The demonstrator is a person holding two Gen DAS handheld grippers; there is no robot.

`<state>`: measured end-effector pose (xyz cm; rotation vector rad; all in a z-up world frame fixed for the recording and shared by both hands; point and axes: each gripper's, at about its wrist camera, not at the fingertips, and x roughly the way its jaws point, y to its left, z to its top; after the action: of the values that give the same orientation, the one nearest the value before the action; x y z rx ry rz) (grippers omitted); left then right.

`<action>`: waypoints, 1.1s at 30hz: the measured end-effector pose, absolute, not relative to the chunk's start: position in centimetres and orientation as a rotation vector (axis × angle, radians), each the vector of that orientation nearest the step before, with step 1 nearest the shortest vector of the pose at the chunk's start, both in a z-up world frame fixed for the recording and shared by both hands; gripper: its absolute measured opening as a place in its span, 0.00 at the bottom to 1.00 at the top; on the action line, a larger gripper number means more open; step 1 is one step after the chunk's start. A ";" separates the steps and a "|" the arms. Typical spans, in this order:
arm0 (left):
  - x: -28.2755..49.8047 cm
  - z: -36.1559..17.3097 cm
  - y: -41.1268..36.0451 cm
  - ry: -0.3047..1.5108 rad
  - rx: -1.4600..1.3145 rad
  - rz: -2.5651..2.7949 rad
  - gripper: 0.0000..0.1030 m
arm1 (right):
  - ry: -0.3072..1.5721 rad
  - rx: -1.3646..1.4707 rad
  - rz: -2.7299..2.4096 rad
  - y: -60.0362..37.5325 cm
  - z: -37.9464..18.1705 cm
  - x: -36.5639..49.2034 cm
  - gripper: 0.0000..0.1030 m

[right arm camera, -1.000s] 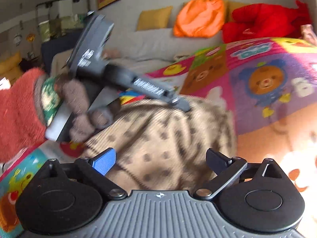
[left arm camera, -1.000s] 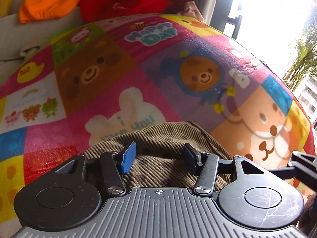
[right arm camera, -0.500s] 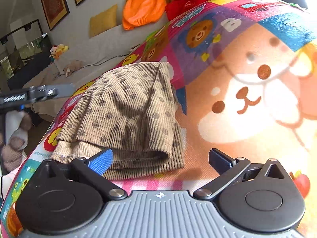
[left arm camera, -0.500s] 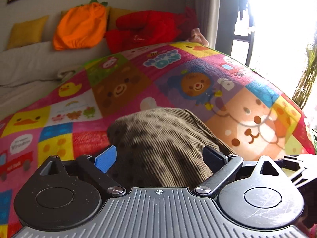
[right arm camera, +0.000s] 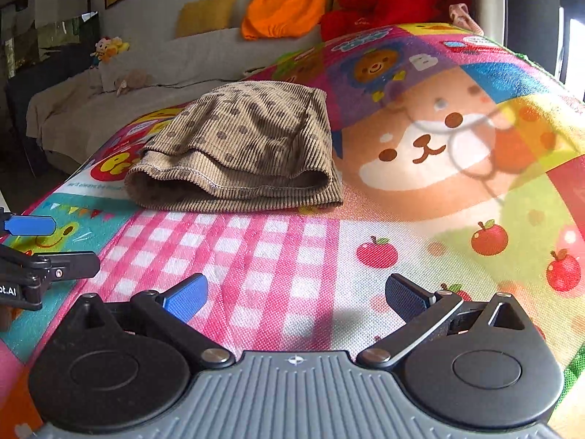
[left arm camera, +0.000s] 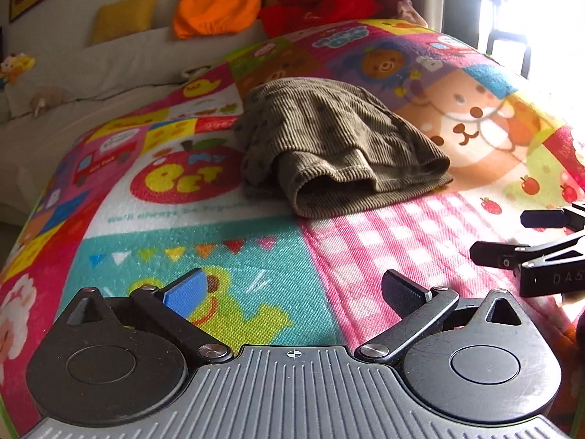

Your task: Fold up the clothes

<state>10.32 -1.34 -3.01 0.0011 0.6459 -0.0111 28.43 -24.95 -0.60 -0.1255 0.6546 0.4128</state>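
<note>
Both grippers had been drawn back from the garment since the earlier frames, so that bare mat was seen between them and it. The left gripper (left arm camera: 294,287) was held released, its jaws wide apart with nothing between them, at the bottom of the left wrist view; the right gripper (right arm camera: 296,292) was likewise held released and empty, low in the right wrist view. The folded brown dotted corduroy garment (left arm camera: 336,146) was laid on the colourful cartoon mat (left arm camera: 219,263), at the centre of the left view and left of centre in the right view (right arm camera: 245,150). An orange cushion (right arm camera: 285,3) and a red plush (right arm camera: 395,0) were seen along the top.
</note>
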 end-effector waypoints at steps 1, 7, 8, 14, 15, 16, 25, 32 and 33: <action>10.6 -2.8 -1.4 0.634 0.002 0.000 1.00 | 0.655 -0.125 0.415 -24.8 -0.6 28.8 1.00; 14.1 -3.1 -1.3 0.611 -0.037 0.055 1.00 | 0.677 -0.121 0.413 -23.5 -1.0 32.5 1.00; 14.6 -3.4 -1.3 0.624 -0.044 0.058 1.00 | 0.698 -0.113 0.414 -23.4 -1.2 33.4 1.00; 15.5 -4.4 -1.6 0.693 -0.015 0.069 1.00 | 0.691 -0.144 0.413 -22.8 -1.6 34.8 1.00; 15.5 -4.4 -1.6 0.694 -0.016 0.068 1.00 | 0.691 -0.143 0.413 -22.9 -1.6 34.8 1.00; 15.5 -4.4 -1.6 0.694 -0.017 0.068 1.00 | 0.691 -0.141 0.414 -22.9 -1.6 34.8 1.00; 15.5 -4.4 -1.5 0.695 -0.018 0.066 1.00 | 0.690 -0.142 0.415 -23.0 -1.5 34.8 1.00; 15.5 -4.4 -1.4 0.696 -0.019 0.064 1.00 | 0.690 -0.142 0.416 -23.0 -1.5 34.8 1.00; 15.5 -4.4 -1.4 0.696 -0.020 0.064 1.00 | 0.690 -0.142 0.416 -23.0 -1.5 34.8 1.00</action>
<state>15.55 -1.42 -4.39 -0.0196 0.6957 0.0642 34.78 -23.01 -1.55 -0.1419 0.6899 0.4155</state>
